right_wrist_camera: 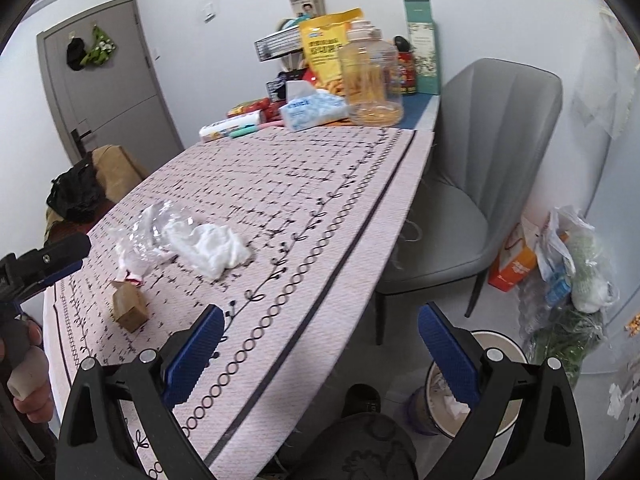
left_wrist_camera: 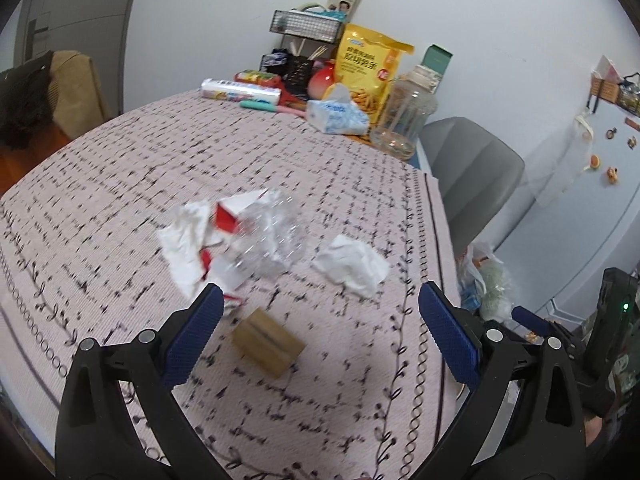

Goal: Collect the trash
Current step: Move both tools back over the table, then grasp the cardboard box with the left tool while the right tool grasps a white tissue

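Note:
Trash lies on the patterned tablecloth (left_wrist_camera: 320, 168): a small brown cardboard box (left_wrist_camera: 267, 342), a crumpled white tissue (left_wrist_camera: 352, 266), crushed clear plastic (left_wrist_camera: 270, 236) and torn red-and-white paper (left_wrist_camera: 200, 240). My left gripper (left_wrist_camera: 320, 336) is open and empty, just above the table, with the box between its fingers a little ahead. My right gripper (right_wrist_camera: 320, 354) is open and empty over the table's right edge, above a white trash bin (right_wrist_camera: 472, 388) on the floor. The box (right_wrist_camera: 129, 306), tissue (right_wrist_camera: 212, 248) and plastic (right_wrist_camera: 156, 228) also show in the right wrist view.
A tissue pack (left_wrist_camera: 338, 116), clear jar (left_wrist_camera: 404, 120), yellow snack bag (left_wrist_camera: 366, 68) and other goods stand at the table's far end. A grey chair (right_wrist_camera: 472, 184) stands by the right edge. Bags of groceries (right_wrist_camera: 568, 276) sit on the floor.

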A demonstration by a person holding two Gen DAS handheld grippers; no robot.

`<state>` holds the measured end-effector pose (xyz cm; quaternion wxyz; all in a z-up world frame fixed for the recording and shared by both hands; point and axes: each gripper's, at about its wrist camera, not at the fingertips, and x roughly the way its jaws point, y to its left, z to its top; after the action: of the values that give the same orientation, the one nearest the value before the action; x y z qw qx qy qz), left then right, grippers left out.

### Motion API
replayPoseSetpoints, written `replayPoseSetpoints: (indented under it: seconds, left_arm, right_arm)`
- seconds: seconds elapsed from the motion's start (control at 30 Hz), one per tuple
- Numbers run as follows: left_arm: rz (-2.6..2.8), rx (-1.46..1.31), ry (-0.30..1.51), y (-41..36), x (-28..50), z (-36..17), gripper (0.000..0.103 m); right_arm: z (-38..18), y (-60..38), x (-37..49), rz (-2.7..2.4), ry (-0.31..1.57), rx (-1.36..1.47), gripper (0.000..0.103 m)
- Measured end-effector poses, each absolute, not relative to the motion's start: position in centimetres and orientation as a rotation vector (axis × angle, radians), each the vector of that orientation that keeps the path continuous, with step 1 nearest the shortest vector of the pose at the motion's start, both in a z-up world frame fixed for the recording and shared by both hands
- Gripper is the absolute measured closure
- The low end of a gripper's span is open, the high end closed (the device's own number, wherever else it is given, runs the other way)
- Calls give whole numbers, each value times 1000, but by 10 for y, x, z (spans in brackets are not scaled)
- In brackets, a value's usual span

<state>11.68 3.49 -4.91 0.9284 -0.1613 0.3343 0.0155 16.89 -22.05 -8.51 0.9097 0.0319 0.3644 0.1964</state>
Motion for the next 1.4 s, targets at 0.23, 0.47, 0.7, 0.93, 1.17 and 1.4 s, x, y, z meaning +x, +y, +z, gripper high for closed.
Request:
replayPoseSetpoints:
  seconds: [0.23, 0.47, 0.7, 0.93, 1.17, 1.4]
  left_arm:
    - [65, -355, 732, 50, 100, -68, 6]
    - [89, -396, 764, 64, 93, -87, 7]
    - [48, -405, 826, 52, 110, -105, 27]
    - [31, -393, 855, 38, 128, -115, 34]
    - [77, -293, 857, 26, 148, -116, 38]
    - [123, -247, 863, 27, 150, -113, 69]
  right_arm:
    - [-93, -209, 163, 450, 764, 65, 8]
    - [-99, -205, 159, 473, 775, 56, 8]
    - [-106, -205, 161, 484, 788, 66, 8]
    - [-110, -212, 165, 476, 794, 84, 8]
    - [-111, -218, 169, 464, 796, 103, 8]
    - [-105, -206, 175, 486, 783, 83, 8]
